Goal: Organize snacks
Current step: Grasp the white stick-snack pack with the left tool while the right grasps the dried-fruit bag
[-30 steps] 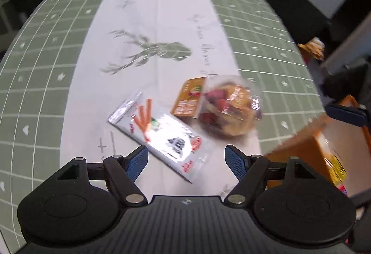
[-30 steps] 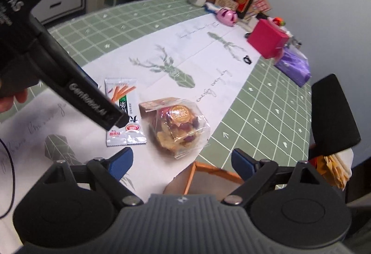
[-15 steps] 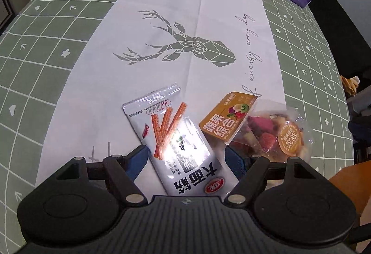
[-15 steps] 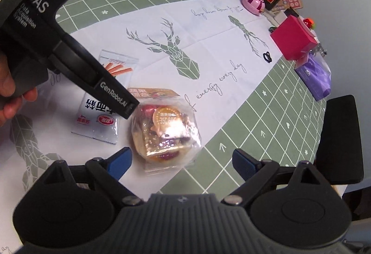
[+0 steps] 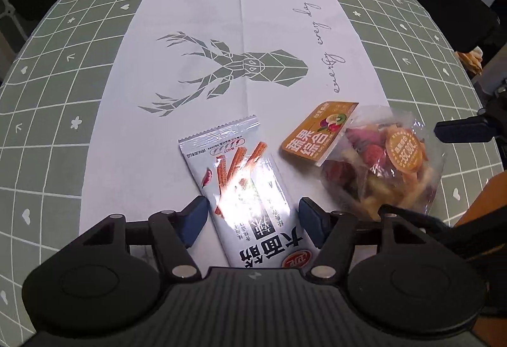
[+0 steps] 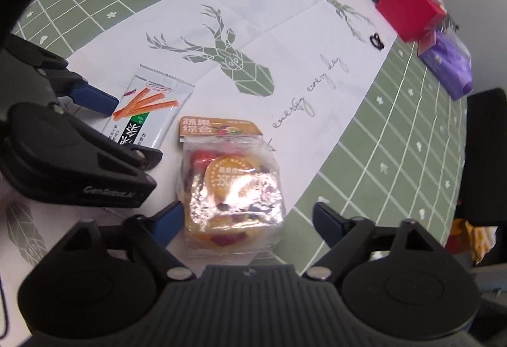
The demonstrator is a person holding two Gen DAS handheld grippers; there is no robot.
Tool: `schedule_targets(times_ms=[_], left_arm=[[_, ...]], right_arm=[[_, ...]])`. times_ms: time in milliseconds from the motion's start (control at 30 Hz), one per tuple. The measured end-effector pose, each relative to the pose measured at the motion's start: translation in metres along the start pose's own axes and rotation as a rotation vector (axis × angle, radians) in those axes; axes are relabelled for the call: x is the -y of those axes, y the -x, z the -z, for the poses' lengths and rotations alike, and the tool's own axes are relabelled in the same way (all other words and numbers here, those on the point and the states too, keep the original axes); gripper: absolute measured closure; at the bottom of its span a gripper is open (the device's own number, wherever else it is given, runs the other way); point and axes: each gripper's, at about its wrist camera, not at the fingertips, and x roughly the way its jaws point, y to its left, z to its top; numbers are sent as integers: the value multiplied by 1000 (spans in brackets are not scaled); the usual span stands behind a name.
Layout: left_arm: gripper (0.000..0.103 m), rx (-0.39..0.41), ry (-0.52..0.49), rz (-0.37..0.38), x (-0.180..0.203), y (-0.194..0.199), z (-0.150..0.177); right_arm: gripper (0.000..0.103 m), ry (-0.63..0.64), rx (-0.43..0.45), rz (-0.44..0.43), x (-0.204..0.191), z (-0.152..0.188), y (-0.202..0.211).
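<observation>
Silvery foil of the spicy-stick packet [image 5: 250, 198] lies on the white runner [image 5: 221, 14] between the left gripper [image 5: 253, 220] fingers, jaws just closing, pads not yet pressing; the right gripper [image 6: 245, 221], also closing, straddles the dried-fruit bag [image 6: 233, 188] beside it

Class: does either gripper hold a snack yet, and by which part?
Neither yet. The left gripper straddles the spicy-stick packet, the right gripper the fruit-crisp bag; both have just been closing.

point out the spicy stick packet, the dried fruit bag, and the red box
spicy stick packet [image 5: 240, 175], left wrist view, middle of the wrapper.
dried fruit bag [image 6: 233, 188], right wrist view, clear front below the round orange sticker.
red box [image 6: 408, 6], right wrist view, its near face.
</observation>
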Motion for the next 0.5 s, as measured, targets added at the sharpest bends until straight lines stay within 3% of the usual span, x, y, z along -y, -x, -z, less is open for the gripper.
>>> schedule_targets(times_ms=[200,500], left_arm=[[32,-44,-111,0,-7,6,13],[33,-89,-171,18,-25,25,51]], right_arm=[[42,-16,-8,-1,-13,-1,4],[45,3,-23,-35,-59,10,19]])
